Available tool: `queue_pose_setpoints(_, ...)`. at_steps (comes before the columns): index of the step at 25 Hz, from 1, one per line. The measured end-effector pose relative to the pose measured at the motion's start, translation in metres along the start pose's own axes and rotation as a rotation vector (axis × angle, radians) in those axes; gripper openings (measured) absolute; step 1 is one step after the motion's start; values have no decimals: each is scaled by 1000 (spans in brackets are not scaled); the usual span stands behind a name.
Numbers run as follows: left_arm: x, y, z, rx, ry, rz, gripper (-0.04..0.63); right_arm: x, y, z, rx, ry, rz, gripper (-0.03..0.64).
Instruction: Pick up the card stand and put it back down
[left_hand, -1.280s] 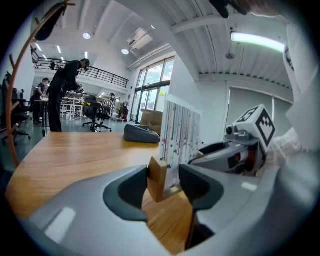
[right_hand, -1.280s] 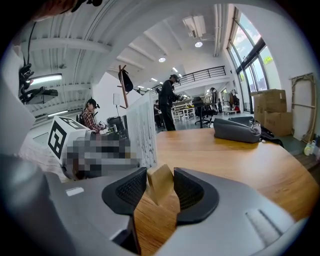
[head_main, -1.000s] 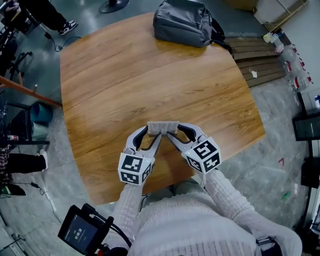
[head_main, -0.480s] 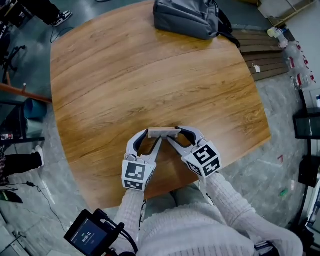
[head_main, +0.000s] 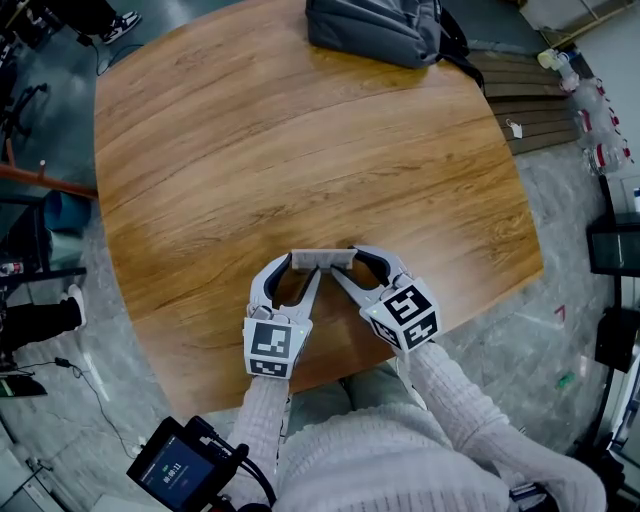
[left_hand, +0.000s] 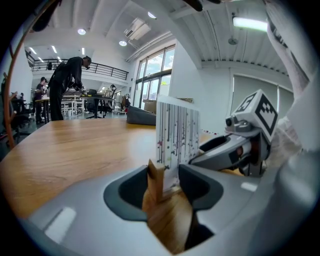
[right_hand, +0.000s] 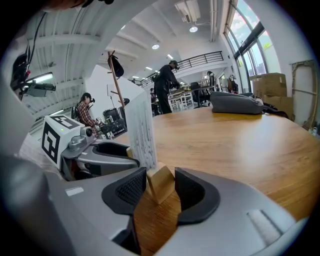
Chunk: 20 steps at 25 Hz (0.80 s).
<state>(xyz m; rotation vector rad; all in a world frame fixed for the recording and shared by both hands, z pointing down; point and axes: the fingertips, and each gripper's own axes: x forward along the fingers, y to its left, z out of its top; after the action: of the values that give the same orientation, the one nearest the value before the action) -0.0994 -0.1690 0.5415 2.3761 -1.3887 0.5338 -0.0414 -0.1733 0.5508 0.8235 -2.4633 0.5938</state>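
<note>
The card stand (head_main: 322, 260) is a small wooden block with a pale printed card (left_hand: 177, 132) upright in it, near the front edge of the wooden table (head_main: 300, 130). My left gripper (head_main: 305, 263) is shut on its left end, the wood (left_hand: 156, 181) pinched between the pads. My right gripper (head_main: 345, 262) is shut on the right end, where the block (right_hand: 160, 181) fills the gap between its pads. Both grippers meet in a V at the stand. I cannot tell whether the block rests on the table or hangs just above it.
A grey backpack (head_main: 375, 30) lies at the table's far edge. Wooden slats (head_main: 520, 100) lie on the floor to the right. A handheld device (head_main: 175, 470) hangs at the bottom left. People stand at desks in the background (left_hand: 70, 85).
Both grippers keep their hold on the stand. Stand and grippers have shifted only slightly in the view as the head camera moved; the jaws look the same.
</note>
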Motion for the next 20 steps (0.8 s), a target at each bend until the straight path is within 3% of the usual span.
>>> queue_pose_setpoints(7, -5, 5, 2, -72, -57, 5, 196, 0, 1, -1, 18, -13, -12, 202)
queue_pose_setpoints(14, -26, -11, 6, -79, -84, 16, 196, -33, 5, 4, 12, -54, -8, 202)
queue_pose_setpoints(19, -51, -25, 37, -105, -146, 1, 144, -61, 29, 33, -43, -130, 33, 151)
queue_pose_setpoints(20, -55, -29, 43, -103, -146, -2, 135, -68, 35, 40, -58, -149, 38, 116)
